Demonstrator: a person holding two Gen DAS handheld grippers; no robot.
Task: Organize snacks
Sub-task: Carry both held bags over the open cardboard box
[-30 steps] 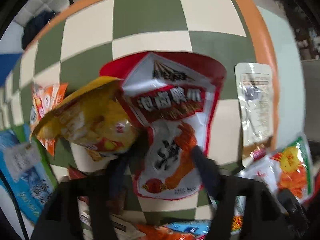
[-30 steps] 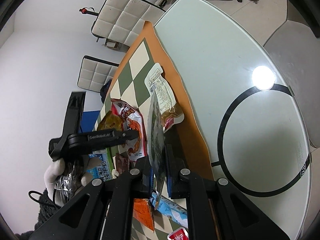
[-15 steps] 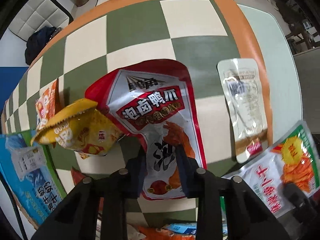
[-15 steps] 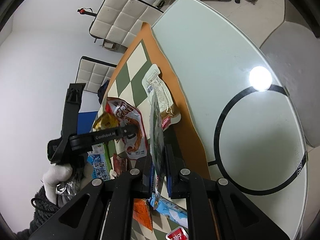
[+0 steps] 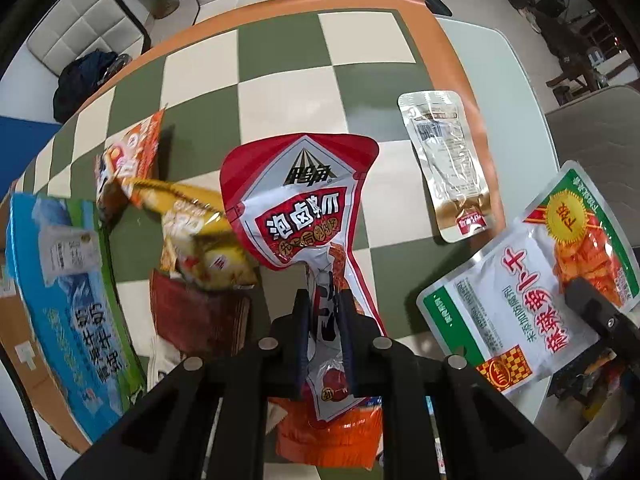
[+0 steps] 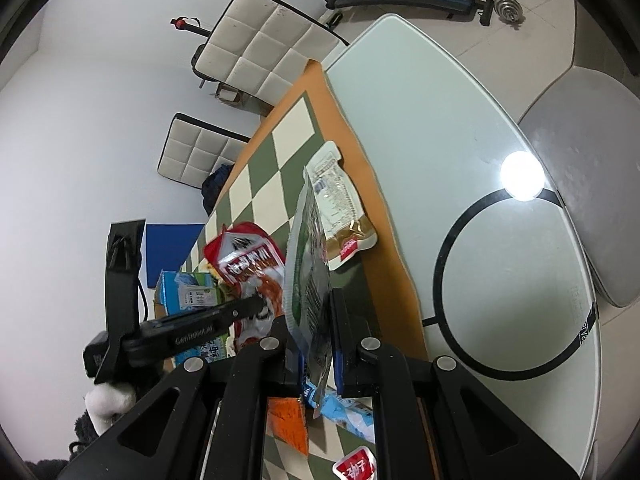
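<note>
My left gripper [image 5: 325,312] is shut on a red-and-white snack pouch [image 5: 298,204] and holds it above the checkered mat [image 5: 280,64]; the pouch also shows in the right wrist view [image 6: 244,258]. My right gripper [image 6: 316,316] is shut on a green-and-white pickle pouch [image 6: 306,264], held edge-on above the mat; it also shows in the left wrist view [image 5: 532,276]. A yellow snack bag [image 5: 200,236] lies left of the red pouch. A clear-and-gold pouch [image 5: 444,160] lies at the mat's right edge.
A blue milk carton box [image 5: 68,284] stands at the left. An orange packet [image 5: 128,156], a dark red packet [image 5: 196,316] and an orange pack [image 5: 328,436] lie on the mat. White glass table [image 6: 440,152] extends right; padded chairs [image 6: 256,52] stand behind.
My left gripper closed on the red-and-white pouch and lifted it off the mat. The yellow bag dropped to the left. The right gripper kept holding its pouch.
</note>
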